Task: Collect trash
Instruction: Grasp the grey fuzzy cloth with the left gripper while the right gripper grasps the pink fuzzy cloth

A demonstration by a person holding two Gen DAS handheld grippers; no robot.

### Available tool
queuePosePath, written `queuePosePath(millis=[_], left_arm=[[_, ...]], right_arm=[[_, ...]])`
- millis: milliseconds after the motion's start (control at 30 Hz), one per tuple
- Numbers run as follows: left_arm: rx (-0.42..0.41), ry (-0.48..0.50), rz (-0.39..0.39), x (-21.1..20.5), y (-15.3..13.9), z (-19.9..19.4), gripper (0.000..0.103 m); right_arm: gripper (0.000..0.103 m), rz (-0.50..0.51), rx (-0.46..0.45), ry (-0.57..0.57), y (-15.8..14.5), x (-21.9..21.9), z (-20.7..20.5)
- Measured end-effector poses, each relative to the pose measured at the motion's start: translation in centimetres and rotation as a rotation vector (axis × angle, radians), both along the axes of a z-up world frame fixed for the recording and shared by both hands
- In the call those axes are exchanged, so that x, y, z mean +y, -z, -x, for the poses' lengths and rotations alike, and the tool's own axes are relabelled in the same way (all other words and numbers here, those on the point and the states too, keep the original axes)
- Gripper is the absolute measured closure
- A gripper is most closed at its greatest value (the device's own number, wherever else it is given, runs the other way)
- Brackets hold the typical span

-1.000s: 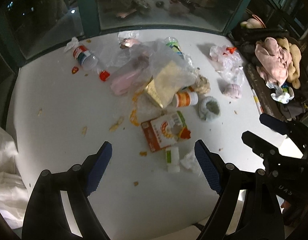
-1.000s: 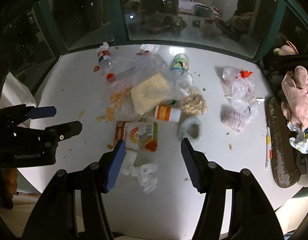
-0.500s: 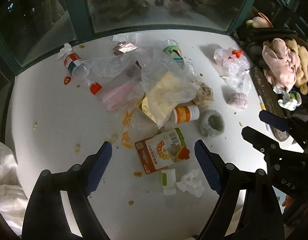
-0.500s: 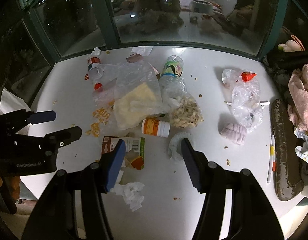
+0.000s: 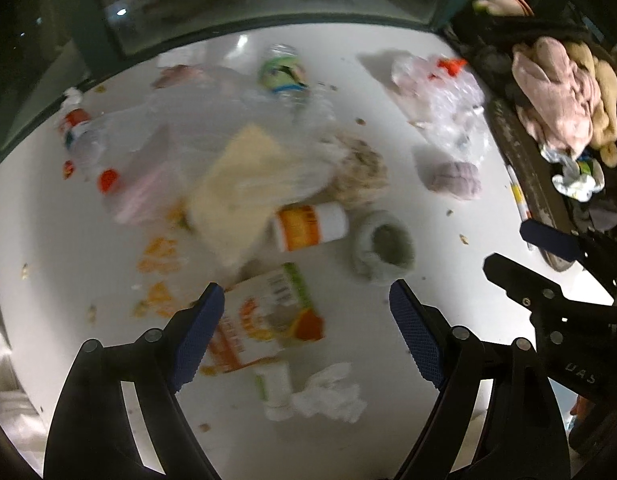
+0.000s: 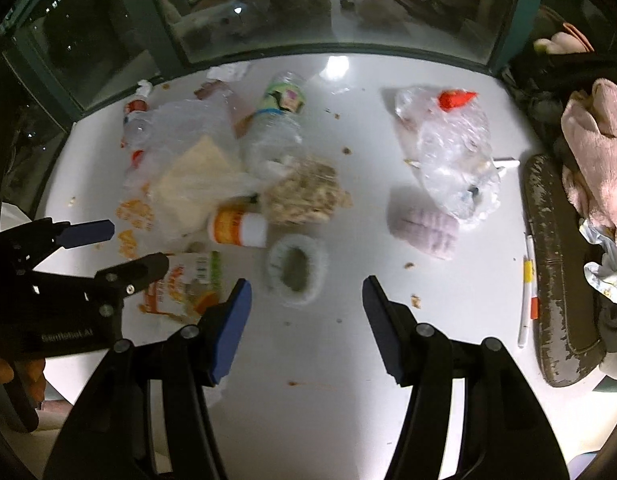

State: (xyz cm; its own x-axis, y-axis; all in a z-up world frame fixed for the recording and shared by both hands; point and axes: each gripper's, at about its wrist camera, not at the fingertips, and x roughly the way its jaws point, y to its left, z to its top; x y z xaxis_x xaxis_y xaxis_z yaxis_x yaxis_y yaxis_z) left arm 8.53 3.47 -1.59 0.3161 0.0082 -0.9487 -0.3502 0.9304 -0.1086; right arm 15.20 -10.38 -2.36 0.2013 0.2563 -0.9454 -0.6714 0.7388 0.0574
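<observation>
Both tools empty, left tool (image 5: 302, 332) wide above the flattened carton (image 5: 264, 320), right tool (image 6: 306, 320) narrower above the grey ring-shaped wad (image 6: 296, 270), apparently choosing first pickups from the littered worktop (image 6: 308, 400).

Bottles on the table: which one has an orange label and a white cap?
The small bottle lying beside the grey ring. The two clear plastic bottles farther back are larger.

Open right tongs (image 6: 306, 302) above littered table (image 6: 348, 380)
</observation>
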Motion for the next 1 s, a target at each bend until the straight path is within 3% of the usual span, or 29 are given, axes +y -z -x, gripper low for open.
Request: queuePosePath(millis=[200, 433, 1000], left_arm=[[0.019, 0.028, 0.008, -3.2, 1.6, -2.9, 0.021], [0.089, -0.015, 0.033, -5.5, 4.8, -6.1, 0.021], [0.194, -0.105, 0.033, -6.2, 11.0, -10.1, 0.021]], right_arm=[[0.047, 0.004, 0.036, 0.01, 1.3, -1.9, -2.8], [0.047, 0.008, 0.076, 0.008, 3.9, -4.0, -6.0], [0.047, -0.019, 0.109, -0.005, 9.8, -5.2, -12.3]])
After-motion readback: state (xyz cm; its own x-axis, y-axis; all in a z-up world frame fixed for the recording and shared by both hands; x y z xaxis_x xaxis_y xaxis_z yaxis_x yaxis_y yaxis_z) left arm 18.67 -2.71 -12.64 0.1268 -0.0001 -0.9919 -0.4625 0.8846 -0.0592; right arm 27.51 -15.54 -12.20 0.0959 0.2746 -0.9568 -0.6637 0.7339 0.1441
